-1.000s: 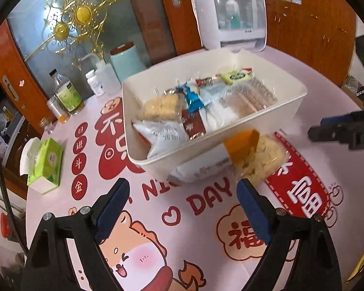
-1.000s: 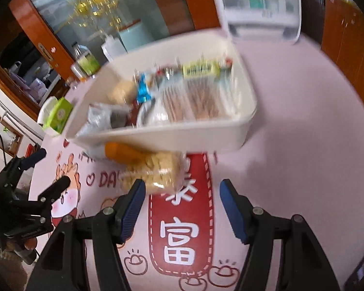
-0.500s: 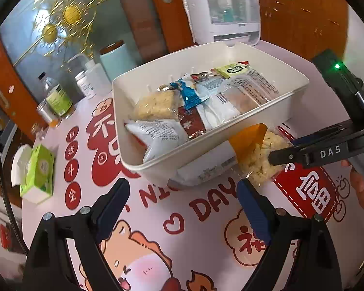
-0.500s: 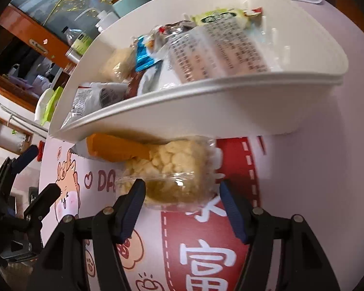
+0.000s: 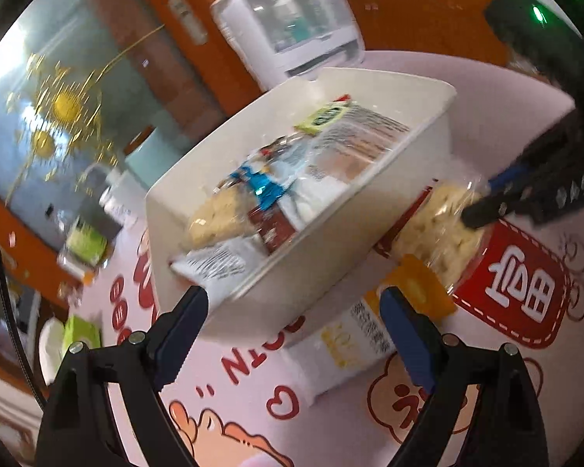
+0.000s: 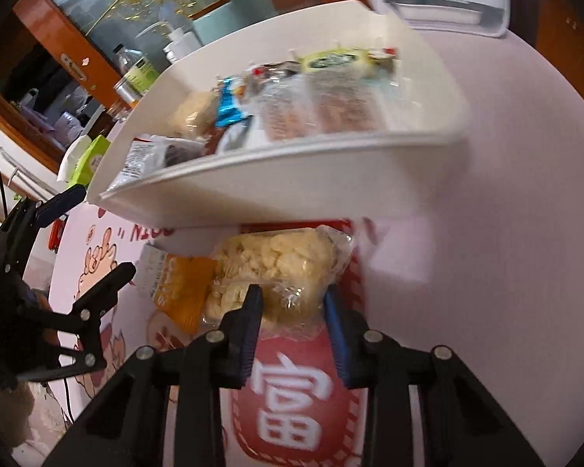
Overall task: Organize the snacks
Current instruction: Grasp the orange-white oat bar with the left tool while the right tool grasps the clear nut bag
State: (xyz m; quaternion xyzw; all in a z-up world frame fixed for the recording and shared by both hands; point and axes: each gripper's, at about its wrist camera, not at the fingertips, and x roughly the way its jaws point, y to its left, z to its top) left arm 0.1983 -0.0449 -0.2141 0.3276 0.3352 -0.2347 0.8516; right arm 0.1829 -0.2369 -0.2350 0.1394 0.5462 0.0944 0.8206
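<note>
- Since the earlier frames, the right gripper (image 6: 292, 303) has come down onto the clear snack bag (image 6: 280, 268) of pale yellow puffs, and its jaws have just been closing; the bag's near end now sits pinched between the two blue pads.
- Compared with a second ago, the left wrist view has rolled, so the white bin (image 5: 331, 257) now runs diagonally across it, and the whole view is blurred.
- The left gripper (image 5: 292, 319) stands wide open with nothing between its fingers; its tips hover near the bin's front wall, above the pink printed tablecloth (image 5: 253, 397).
- The snack bag lies on the tablecloth just in front of the bin, partly on the red printed label, with its orange end (image 6: 183, 292) toward the left gripper.
- A white packet (image 5: 342, 350) with yellow print lies flat on the cloth beside the orange end, close under the bin's wall; whether it is part of the same bag cannot be told.
- Inside the bin lie several wrapped snacks: a clear bag of pale puffs (image 5: 218, 214), a blue wrapper (image 5: 261, 186), a white printed pouch (image 5: 218, 264), a clear pack of brown pieces (image 6: 331, 105), and a green-and-yellow packet (image 6: 338, 60) at the far end.
- Behind the bin stand a white box with a clear lid (image 5: 292, 23) and bottles (image 6: 136, 66) near the table's edge; a green tissue pack (image 6: 93, 155) lies beside them.
</note>
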